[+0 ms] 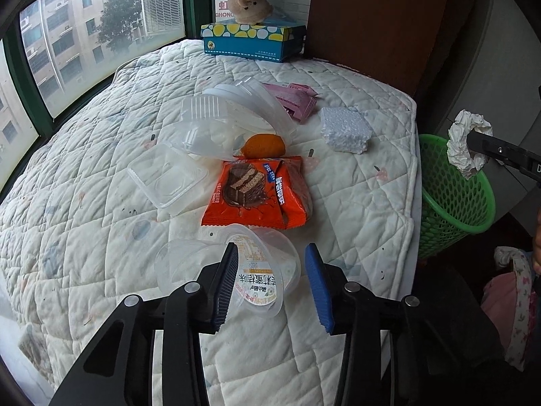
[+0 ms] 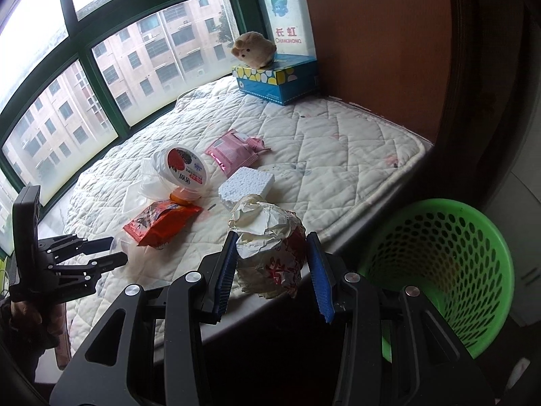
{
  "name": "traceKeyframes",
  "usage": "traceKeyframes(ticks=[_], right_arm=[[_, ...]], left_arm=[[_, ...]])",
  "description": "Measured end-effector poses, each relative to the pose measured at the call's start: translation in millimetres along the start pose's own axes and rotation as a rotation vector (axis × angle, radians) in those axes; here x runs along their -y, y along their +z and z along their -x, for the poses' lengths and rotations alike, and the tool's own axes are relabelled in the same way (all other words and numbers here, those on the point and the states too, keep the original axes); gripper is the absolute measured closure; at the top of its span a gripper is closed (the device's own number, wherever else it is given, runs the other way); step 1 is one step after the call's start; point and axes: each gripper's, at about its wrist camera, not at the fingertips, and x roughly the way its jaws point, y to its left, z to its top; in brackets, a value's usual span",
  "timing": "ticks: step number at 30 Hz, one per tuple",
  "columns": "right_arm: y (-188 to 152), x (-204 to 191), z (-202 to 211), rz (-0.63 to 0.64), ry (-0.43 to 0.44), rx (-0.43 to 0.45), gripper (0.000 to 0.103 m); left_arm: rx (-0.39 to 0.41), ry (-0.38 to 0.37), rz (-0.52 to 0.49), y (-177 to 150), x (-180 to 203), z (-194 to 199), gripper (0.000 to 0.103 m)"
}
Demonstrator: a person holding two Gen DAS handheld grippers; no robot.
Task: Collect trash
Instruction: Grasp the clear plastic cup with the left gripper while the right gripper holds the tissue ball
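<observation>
A clear plastic cup with a printed peel-back lid (image 1: 257,270) lies on its side on the quilted mattress (image 1: 101,203). My left gripper (image 1: 270,248) straddles it; the left pad touches it and a thin gap shows at the right pad, so the jaws stand open. Beyond it lie an orange-red snack wrapper (image 1: 257,196), clear plastic boxes (image 1: 165,179), an orange peel (image 1: 263,145), a pink wrapper (image 1: 297,99) and a white foam block (image 1: 345,128). My right gripper (image 2: 270,237) is shut on a crumpled paper ball (image 2: 270,257), off the mattress edge beside the green mesh basket (image 2: 439,270).
A blue tissue box (image 1: 250,40) with a plush toy (image 1: 248,5) on it stands at the far end by the window. A brown wooden panel (image 2: 372,50) rises behind the mattress. Pink floral cloth (image 1: 514,304) lies on the floor near the basket.
</observation>
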Motion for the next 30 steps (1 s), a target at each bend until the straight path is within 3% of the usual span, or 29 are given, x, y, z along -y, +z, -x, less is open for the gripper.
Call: traceKeyframes(ticks=[3, 4, 5, 6, 16, 23, 27, 30], right_arm=[[-3, 5, 3, -0.008, -0.004, 0.003, 0.061], [-4, 6, 3, -0.010, -0.006, 0.002, 0.061], [-5, 7, 2, -0.014, -0.007, 0.001, 0.061], [-5, 9, 2, -0.020, -0.007, 0.000, 0.061], [-6, 10, 1, -0.030, -0.013, -0.004, 0.061], [-6, 6, -1, -0.033, -0.006, -0.012, 0.061], [-6, 3, -5, -0.029, 0.004, -0.018, 0.061], [-6, 2, -7, -0.029, 0.010, -0.023, 0.061]], left_arm=[[0.000, -0.006, 0.011, -3, -1, 1, 0.059], [0.006, -0.006, 0.012, -3, 0, 3, 0.053], [0.014, 0.000, 0.011, -3, 0, 5, 0.041], [0.026, 0.005, 0.007, -3, 0, 7, 0.037], [0.035, -0.060, 0.028, 7, -16, 0, 0.031], [0.125, -0.108, 0.017, 1, -19, 30, 0.031], [0.165, -0.058, 0.059, -5, -32, 43, 0.031], [0.173, 0.031, 0.089, -10, -45, 44, 0.031]])
